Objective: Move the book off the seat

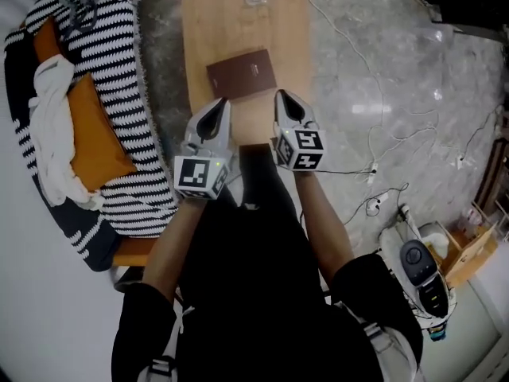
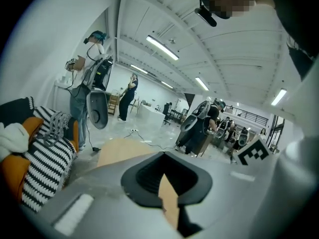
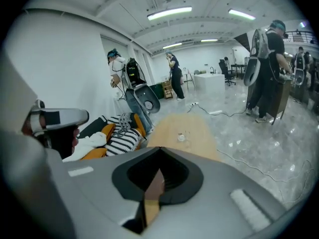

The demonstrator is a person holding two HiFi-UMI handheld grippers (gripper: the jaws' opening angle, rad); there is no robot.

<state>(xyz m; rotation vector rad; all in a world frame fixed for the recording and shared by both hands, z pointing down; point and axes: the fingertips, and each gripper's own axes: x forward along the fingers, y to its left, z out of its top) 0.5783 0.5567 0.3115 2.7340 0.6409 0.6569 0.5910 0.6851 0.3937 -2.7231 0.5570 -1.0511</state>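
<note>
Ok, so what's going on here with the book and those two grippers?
A person holds two grippers above the near end of a wooden table. The brown book lies flat on it just beyond their tips, held by neither. The left gripper and right gripper are both shut and empty.

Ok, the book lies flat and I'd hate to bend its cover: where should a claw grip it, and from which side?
Probably its near long edge, coming in low from the person's side. The book lies flat and closed on the wooden bench, nothing overhangs, and that edge faces the left claw and right claw, both shut now, so one must open first.
</note>
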